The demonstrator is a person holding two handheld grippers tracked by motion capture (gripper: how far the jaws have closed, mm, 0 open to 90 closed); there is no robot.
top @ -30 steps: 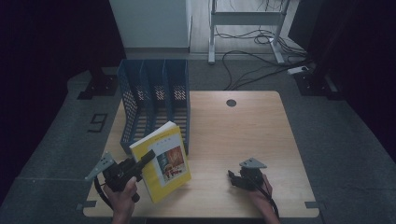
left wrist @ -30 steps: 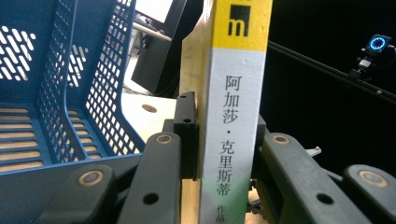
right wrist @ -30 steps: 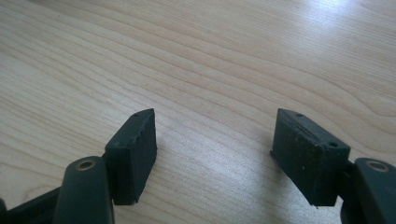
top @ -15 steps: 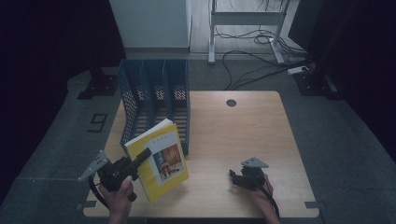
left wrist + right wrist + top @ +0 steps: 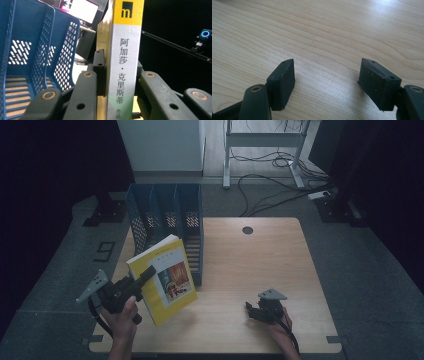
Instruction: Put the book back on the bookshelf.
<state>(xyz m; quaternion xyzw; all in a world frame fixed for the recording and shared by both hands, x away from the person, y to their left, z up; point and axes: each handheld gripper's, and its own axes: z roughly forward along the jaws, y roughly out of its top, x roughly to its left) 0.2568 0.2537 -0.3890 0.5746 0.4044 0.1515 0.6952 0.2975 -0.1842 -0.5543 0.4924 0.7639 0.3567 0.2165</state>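
Observation:
A yellow book [image 5: 165, 280] with a picture on its cover is lifted off the table, tilted, just in front of the blue file rack [image 5: 167, 220]. My left gripper [image 5: 147, 272] is shut on the book's spine side. In the left gripper view the white and yellow spine [image 5: 123, 62] with printed characters stands between the two black jaws, pads pressed on both covers, and the rack's slots [image 5: 30, 57] lie to the left. My right gripper [image 5: 252, 312] rests low on the wooden table near its front right, open. Its pads [image 5: 283, 80] stand apart over bare wood [image 5: 324, 37].
The blue rack has three upright slots and stands at the table's back left. A round cable hole [image 5: 247, 230] sits near the table's far edge. Cables and a metal frame [image 5: 265, 140] lie on the floor beyond. The table's [image 5: 270, 265] right half is bare wood.
My left gripper has lifted the book a little and shifted it slightly left. The right gripper has stayed where it was.

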